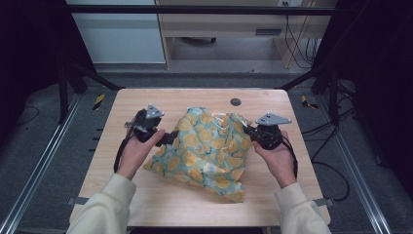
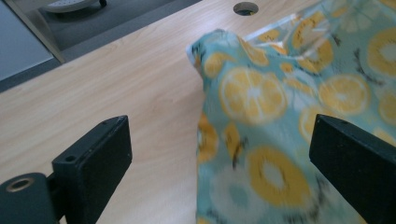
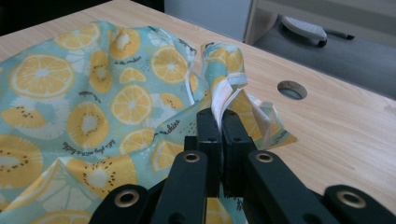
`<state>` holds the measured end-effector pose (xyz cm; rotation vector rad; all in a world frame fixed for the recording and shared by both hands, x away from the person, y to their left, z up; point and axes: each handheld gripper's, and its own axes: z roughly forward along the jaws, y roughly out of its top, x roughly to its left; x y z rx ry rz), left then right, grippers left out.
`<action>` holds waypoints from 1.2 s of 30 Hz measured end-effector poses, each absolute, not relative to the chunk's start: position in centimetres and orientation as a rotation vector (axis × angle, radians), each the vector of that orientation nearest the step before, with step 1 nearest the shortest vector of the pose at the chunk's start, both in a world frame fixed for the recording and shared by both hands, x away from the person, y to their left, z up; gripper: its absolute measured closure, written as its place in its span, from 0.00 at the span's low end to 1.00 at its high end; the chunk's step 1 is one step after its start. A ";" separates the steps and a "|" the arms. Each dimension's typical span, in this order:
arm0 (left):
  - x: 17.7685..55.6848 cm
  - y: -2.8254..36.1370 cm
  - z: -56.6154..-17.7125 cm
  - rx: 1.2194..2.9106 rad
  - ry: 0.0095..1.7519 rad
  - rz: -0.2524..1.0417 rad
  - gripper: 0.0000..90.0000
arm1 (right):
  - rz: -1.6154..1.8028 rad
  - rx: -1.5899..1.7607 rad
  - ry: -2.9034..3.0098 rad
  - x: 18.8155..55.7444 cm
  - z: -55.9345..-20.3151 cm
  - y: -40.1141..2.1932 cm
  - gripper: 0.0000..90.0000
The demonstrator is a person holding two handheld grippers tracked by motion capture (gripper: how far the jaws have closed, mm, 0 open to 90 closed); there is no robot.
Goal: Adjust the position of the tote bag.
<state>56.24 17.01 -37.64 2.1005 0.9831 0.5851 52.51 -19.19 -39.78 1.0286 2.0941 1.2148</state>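
A teal cloth (image 1: 209, 151) printed with lemon and kiwi slices lies bunched in the middle of the wooden table (image 1: 146, 195). My right gripper (image 1: 248, 130) is at the cloth's right side. In the right gripper view its jaws (image 3: 222, 116) are shut on a raised fold of the cloth's (image 3: 93, 93) white-backed edge, which stands up above the table. My left gripper (image 1: 170, 139) is at the cloth's left side. In the left gripper view it (image 2: 219, 140) stands wide open, with the cloth's (image 2: 280, 93) left edge hanging between the jaws and neither pad pressing on it.
A round cable hole (image 1: 235, 102) sits in the table near its far edge, beyond the cloth. Bare wood lies to the left, to the right and in front of the cloth. Metal frame rails run along both sides of the table.
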 end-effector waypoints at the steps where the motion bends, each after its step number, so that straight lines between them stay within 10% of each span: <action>1: 56.9 16.4 -37.6 2.101 0.988 0.564 0.06 | 1.211 1.022 2.094 52.4 -39.8 -19.1 0.98; 26: 62.7 12.5 -40.5 2.310 1.020 0.386 0.21 | 1.205 1.020 2.111 52.3 -40.2 -19.6 0.98; 36: 61.5 13.0 -40.6 2.312 0.959 0.386 0.88 | 1.194 1.040 2.113 52.1 -40.3 -20.0 0.98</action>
